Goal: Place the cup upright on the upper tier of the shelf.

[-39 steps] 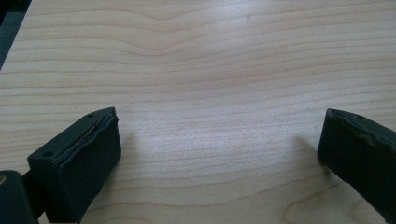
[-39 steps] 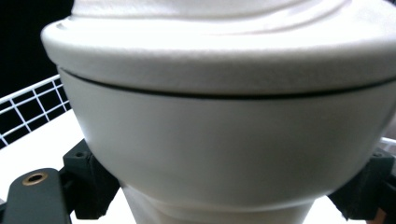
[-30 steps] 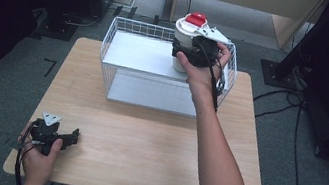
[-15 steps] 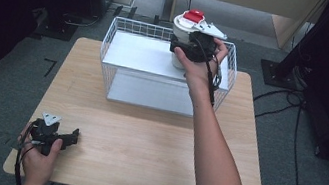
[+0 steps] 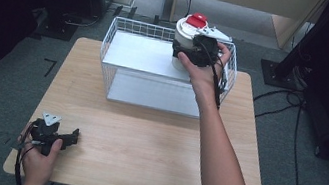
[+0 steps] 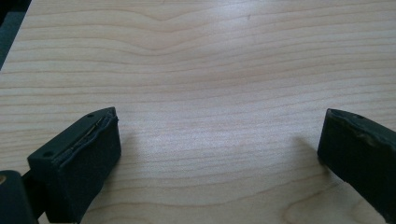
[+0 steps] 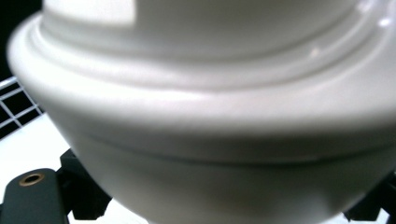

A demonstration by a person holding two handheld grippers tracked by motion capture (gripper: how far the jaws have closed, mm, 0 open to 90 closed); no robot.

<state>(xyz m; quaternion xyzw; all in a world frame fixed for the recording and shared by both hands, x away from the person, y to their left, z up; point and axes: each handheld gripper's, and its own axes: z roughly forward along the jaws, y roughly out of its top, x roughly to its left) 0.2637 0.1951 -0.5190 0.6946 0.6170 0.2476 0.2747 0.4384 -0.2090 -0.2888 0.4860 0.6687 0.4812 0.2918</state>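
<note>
The white jar (image 5: 184, 45) with its red cap (image 5: 196, 20) sits between my right gripper's (image 5: 194, 52) jaws above the wire basket (image 5: 118, 54); they've just been easing apart. My left gripper (image 5: 61, 137) rests wide open, empty, on the table (image 5: 144, 140).

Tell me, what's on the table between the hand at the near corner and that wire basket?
Nothing: in the high view, bare wooden table separates the left gripper from the wire basket.

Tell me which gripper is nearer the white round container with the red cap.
Right. The right gripper is up against the white round container with the red cap over the white wire basket; the left gripper rests far off at the table's near-left corner.
</note>
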